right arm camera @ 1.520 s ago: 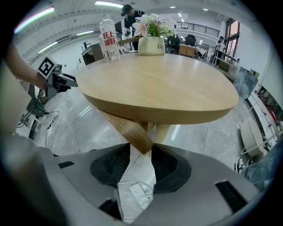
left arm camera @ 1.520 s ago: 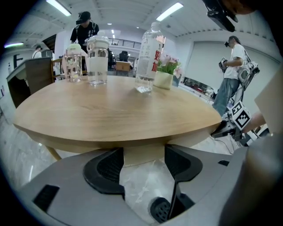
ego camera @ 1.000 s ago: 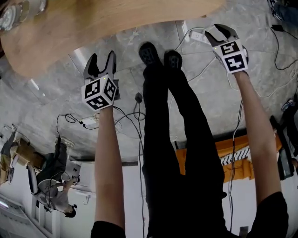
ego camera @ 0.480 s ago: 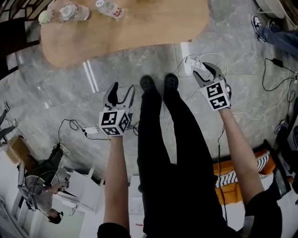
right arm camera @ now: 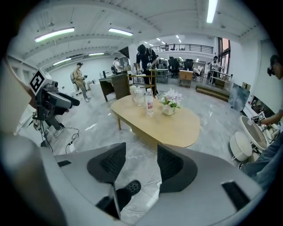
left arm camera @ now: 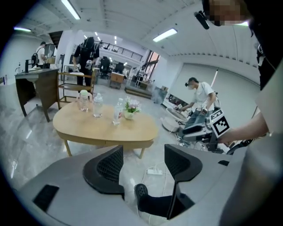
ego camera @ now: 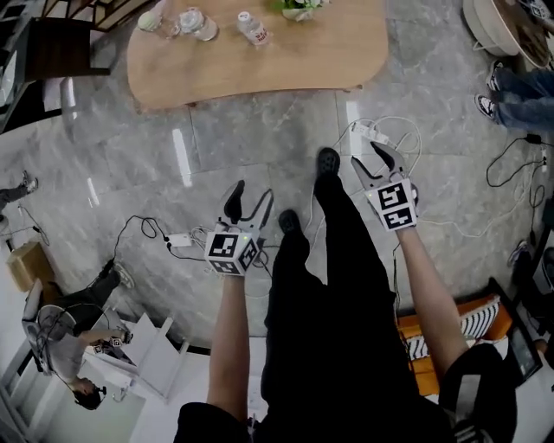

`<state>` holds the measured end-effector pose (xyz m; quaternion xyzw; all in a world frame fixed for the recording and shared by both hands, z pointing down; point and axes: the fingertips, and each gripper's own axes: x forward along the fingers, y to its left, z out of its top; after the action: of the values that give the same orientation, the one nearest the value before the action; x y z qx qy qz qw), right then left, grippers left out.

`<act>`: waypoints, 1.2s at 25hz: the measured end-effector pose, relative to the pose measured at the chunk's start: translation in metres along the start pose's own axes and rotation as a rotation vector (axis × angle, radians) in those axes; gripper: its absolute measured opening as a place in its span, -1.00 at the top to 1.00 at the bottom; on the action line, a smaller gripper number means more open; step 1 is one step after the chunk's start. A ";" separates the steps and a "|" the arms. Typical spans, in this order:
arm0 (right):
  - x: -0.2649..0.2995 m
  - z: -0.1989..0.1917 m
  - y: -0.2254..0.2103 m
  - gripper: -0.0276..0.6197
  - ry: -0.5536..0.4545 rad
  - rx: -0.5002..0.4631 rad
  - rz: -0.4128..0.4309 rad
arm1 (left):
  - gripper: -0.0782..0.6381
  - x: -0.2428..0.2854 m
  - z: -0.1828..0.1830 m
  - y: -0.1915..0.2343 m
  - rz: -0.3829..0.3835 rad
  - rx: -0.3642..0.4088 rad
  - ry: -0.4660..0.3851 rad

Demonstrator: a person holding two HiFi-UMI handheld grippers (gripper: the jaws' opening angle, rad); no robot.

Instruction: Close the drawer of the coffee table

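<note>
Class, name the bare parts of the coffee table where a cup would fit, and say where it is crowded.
In the head view the table is bare along its near edge and at its right end, past the flower pot. The far edge is crowded: glasses, a bottle and the pot stand there in a row.

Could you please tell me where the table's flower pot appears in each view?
Head view: flower pot at the top edge, near the middle.
Left gripper view: left of centre.
Right gripper view: just right of centre.
Shared landmark: the labelled bottle beside it.
</note>
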<state>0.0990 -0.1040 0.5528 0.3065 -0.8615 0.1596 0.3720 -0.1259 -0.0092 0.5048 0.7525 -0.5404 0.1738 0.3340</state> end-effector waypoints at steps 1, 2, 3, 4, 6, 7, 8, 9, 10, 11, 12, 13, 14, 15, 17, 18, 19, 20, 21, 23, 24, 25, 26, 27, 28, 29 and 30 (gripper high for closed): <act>-0.010 0.005 0.010 0.31 -0.014 -0.003 -0.005 | -0.04 -0.014 0.001 -0.002 0.003 0.001 -0.018; -0.019 0.011 0.020 0.31 -0.029 -0.005 -0.010 | -0.04 -0.028 0.003 -0.002 0.007 0.004 -0.041; -0.028 0.017 0.030 0.31 -0.047 -0.004 -0.016 | -0.04 -0.041 0.007 -0.002 0.011 0.010 -0.066; -0.037 0.023 0.039 0.31 -0.066 -0.005 -0.022 | -0.04 -0.054 0.010 -0.002 0.014 0.020 -0.093; -0.057 0.035 0.062 0.31 -0.104 -0.016 -0.036 | -0.04 -0.085 0.016 -0.002 0.017 0.046 -0.140; -0.069 0.040 0.077 0.31 -0.122 -0.024 -0.040 | -0.04 -0.103 0.017 -0.004 0.019 0.058 -0.158; -0.082 0.046 0.093 0.31 -0.140 -0.033 -0.042 | -0.04 -0.123 0.018 -0.006 0.021 0.069 -0.176; -0.095 0.052 0.109 0.31 -0.160 -0.044 -0.044 | -0.04 -0.143 0.019 -0.008 0.021 0.079 -0.195; -0.108 0.060 0.124 0.31 -0.182 -0.057 -0.047 | -0.04 -0.162 0.020 -0.011 0.019 0.087 -0.216; -0.120 0.068 0.138 0.31 -0.208 -0.069 -0.052 | -0.04 -0.179 0.021 -0.013 0.014 0.094 -0.238; -0.132 0.076 0.152 0.31 -0.233 -0.080 -0.061 | -0.04 -0.196 0.022 -0.015 0.009 0.101 -0.260; -0.144 0.084 0.165 0.31 -0.258 -0.088 -0.070 | -0.04 -0.212 0.022 -0.017 0.004 0.105 -0.280; -0.156 0.090 0.179 0.31 -0.280 -0.093 -0.080 | -0.04 -0.227 0.020 -0.019 -0.001 0.105 -0.299; -0.169 0.095 0.192 0.31 -0.300 -0.095 -0.088 | -0.04 -0.242 0.018 -0.021 -0.008 0.102 -0.317; -0.194 0.103 0.218 0.31 -0.340 -0.085 -0.098 | -0.04 -0.268 0.011 -0.028 -0.027 0.099 -0.348; -0.206 0.105 0.229 0.31 -0.361 -0.075 -0.102 | -0.03 -0.279 0.008 -0.032 -0.039 0.103 -0.361; -0.217 0.107 0.240 0.31 -0.382 -0.065 -0.106 | -0.03 -0.289 0.006 -0.037 -0.051 0.110 -0.374; -0.228 0.108 0.249 0.31 -0.402 -0.056 -0.111 | -0.02 -0.299 0.004 -0.042 -0.064 0.118 -0.387; -0.239 0.109 0.258 0.31 -0.420 -0.049 -0.117 | -0.01 -0.307 0.003 -0.048 -0.078 0.126 -0.400; -0.261 0.108 0.274 0.35 -0.456 -0.036 -0.126 | 0.01 -0.322 0.000 -0.061 -0.108 0.138 -0.428; -0.271 0.107 0.281 0.41 -0.474 -0.031 -0.130 | 0.02 -0.329 0.000 -0.066 -0.122 0.142 -0.440; -0.280 0.107 0.288 0.50 -0.489 -0.030 -0.133 | 0.04 -0.335 0.000 -0.071 -0.135 0.146 -0.451; -0.288 0.106 0.294 0.58 -0.500 -0.031 -0.137 | 0.06 -0.340 0.000 -0.075 -0.146 0.151 -0.460; -0.295 0.106 0.298 0.69 -0.508 -0.031 -0.143 | 0.09 -0.344 0.002 -0.080 -0.157 0.158 -0.468; -0.302 0.105 0.300 0.77 -0.515 -0.025 -0.148 | 0.11 -0.348 0.003 -0.084 -0.166 0.169 -0.475; -0.308 0.103 0.302 0.83 -0.523 -0.013 -0.151 | 0.14 -0.351 0.005 -0.088 -0.173 0.181 -0.482; -0.314 0.102 0.303 0.86 -0.532 -0.001 -0.149 | 0.19 -0.354 0.006 -0.092 -0.178 0.191 -0.489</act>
<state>0.0161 0.2037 0.2383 0.4000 -0.9041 0.0452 0.1435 -0.1672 0.2505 0.2513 0.8446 -0.5181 0.0072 0.1349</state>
